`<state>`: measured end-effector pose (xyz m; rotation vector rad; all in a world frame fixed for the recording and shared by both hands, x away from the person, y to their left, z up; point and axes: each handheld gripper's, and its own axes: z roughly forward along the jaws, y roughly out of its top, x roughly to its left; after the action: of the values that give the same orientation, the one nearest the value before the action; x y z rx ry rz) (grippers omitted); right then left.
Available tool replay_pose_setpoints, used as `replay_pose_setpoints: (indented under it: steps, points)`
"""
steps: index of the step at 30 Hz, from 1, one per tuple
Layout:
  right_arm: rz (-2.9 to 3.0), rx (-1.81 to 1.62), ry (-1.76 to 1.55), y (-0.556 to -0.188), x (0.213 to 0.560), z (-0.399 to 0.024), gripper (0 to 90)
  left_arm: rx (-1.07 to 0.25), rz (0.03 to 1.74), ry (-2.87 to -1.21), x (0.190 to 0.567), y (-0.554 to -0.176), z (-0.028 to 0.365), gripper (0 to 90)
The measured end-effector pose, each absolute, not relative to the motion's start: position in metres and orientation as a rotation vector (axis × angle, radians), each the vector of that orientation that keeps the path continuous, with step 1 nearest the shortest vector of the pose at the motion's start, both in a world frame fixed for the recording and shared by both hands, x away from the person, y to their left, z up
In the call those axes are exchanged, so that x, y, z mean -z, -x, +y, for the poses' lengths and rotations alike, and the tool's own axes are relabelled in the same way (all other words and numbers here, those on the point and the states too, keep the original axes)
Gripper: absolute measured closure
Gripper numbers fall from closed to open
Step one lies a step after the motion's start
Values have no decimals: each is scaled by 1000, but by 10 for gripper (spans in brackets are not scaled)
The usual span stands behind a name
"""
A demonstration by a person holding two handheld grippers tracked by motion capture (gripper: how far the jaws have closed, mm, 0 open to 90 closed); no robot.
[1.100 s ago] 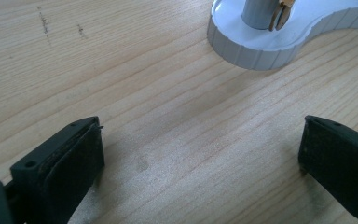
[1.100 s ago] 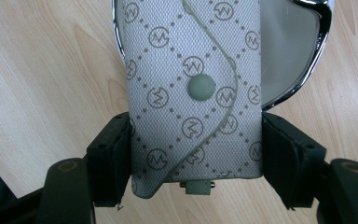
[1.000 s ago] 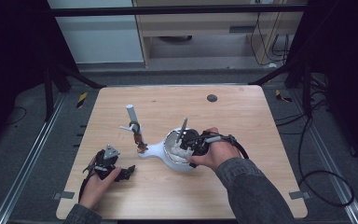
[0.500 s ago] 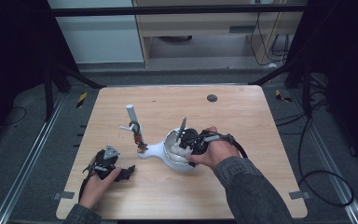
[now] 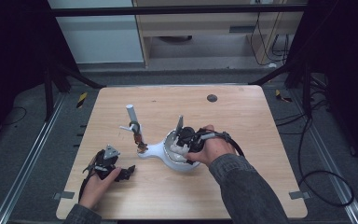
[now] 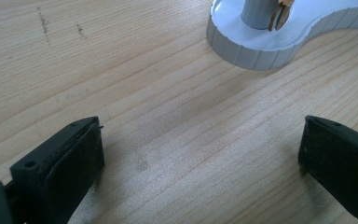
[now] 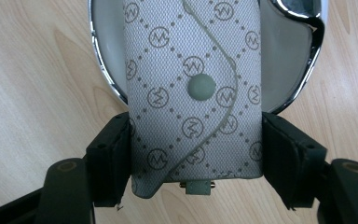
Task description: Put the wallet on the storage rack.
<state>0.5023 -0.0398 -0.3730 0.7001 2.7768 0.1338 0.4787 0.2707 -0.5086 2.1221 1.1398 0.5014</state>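
**Your right jaws are clamped on the patterned case over the dish**

The wooden bench [image 5: 242,186] carries everything in front of you. Its surface is pale with long grain lines, and a small dark round spot [image 5: 211,98] sits near its far edge.

The white stand [image 5: 156,150] lies near the middle of the bench. It has a ribbed rim, a narrow neck and a round dish [image 7: 290,60] with a shiny chrome edge at one end. From the other, smaller end an upright post [image 5: 131,114] rises, with a small brownish item [image 5: 140,143] hanging low on it. In your left gripper view the ribbed rim of that small end [image 6: 261,49] and the grey foot of the post sit ahead of the jaws.

Your right gripper [image 7: 196,154] is at the dish, held by your right hand [image 5: 213,150]. Its jaws press on both sides of a grey fabric case [image 7: 193,84] printed with ringed letter marks and dots, closed by a round snap on a curved flap. The case lies over the dish, its near end reaching past the chrome edge above bare wood.

Your left gripper [image 6: 200,149] sits low over the bench near its front left corner, beside the stand and apart from it. Its jaws stand wide apart with nothing between them but wood.
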Motion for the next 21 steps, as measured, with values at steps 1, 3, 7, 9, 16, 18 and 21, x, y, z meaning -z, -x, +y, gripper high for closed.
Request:
replay_pose_setpoints:
  steps: [1, 3, 7, 9, 16, 18, 21]
  points:
    - [2774, -131, -708, -503, 373, -40, 313, -501, 1140, -2122, 509, -479, 271, 0]
    - [2771, -136, -724, -505, 374, -39, 312, -501, 1139, -2122, 509, -479, 271, 0]
    - [2772, -130, -716, -508, 376, -39, 312, -501, 1139, -2123, 509, -479, 271, 0]
    - [2772, -129, -714, -509, 376, -38, 311, -501, 1139, -2122, 509, -479, 271, 0]
    - [2780, -132, -708, -511, 379, -32, 309, -501, 1138, -2123, 509, -479, 271, 0]
    - [2779, -137, -708, -512, 379, -31, 307, -501, 1138, -2123, 509, -479, 271, 0]
    - [2769, -191, -723, -513, 380, -29, 260, -500, 1138, -2123, 509, -479, 271, 0]
